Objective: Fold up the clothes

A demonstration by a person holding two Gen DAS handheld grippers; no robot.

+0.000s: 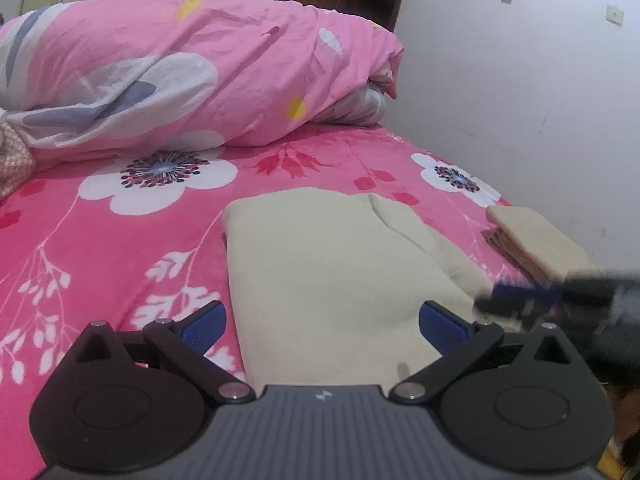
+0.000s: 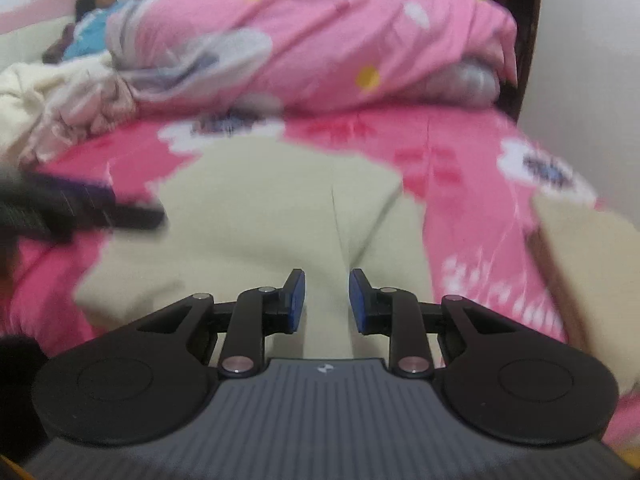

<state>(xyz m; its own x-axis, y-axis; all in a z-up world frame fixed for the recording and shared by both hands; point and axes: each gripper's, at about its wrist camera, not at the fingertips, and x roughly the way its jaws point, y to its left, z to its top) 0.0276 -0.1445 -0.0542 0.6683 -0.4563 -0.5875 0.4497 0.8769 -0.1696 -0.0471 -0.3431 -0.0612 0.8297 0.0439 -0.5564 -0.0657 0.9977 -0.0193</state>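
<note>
A beige folded garment lies flat on the pink flowered bed sheet. My left gripper hovers over its near edge with the jaws spread wide and nothing between the blue pads. In the right wrist view the same garment fills the middle, a seam running down it. My right gripper is above it, its jaws a narrow gap apart with only cloth seen below. Each gripper shows blurred in the other's view: the right gripper, the left gripper.
A small stack of folded beige and brown clothes sits at the bed's right edge by the white wall. A rolled pink duvet lies across the far side. A doll and crumpled cream cloth are at far left.
</note>
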